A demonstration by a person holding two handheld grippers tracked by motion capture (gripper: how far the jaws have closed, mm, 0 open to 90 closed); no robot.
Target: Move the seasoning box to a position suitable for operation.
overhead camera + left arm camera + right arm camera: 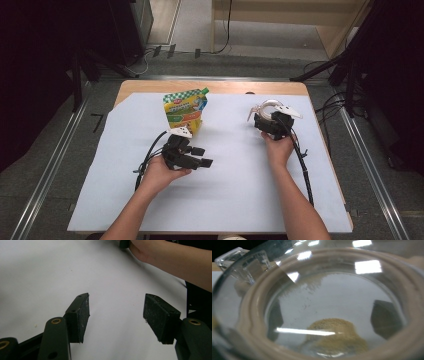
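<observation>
A clear glass jar (266, 111) with a beige seal ring sits between the jaws of my right gripper (270, 120) at the table's right. In the right gripper view I look into the jar (332, 295); a small heap of tan powder (334, 336) lies in it. Both dark pads (384, 320) of the right gripper (329, 320) show through the glass against its sides. My left gripper (202, 156) rests near the table's middle left, its jaws open over bare white paper (110, 277). Nothing lies between the left gripper's (116, 315) pads.
A green, yellow and orange snack pouch (185, 111) stands upright just behind the left gripper. White paper (240, 190) covers the wooden table (210, 87). The person's right forearm (172, 258) crosses the top right of the left gripper view. Cables trail from both grippers toward the front edge.
</observation>
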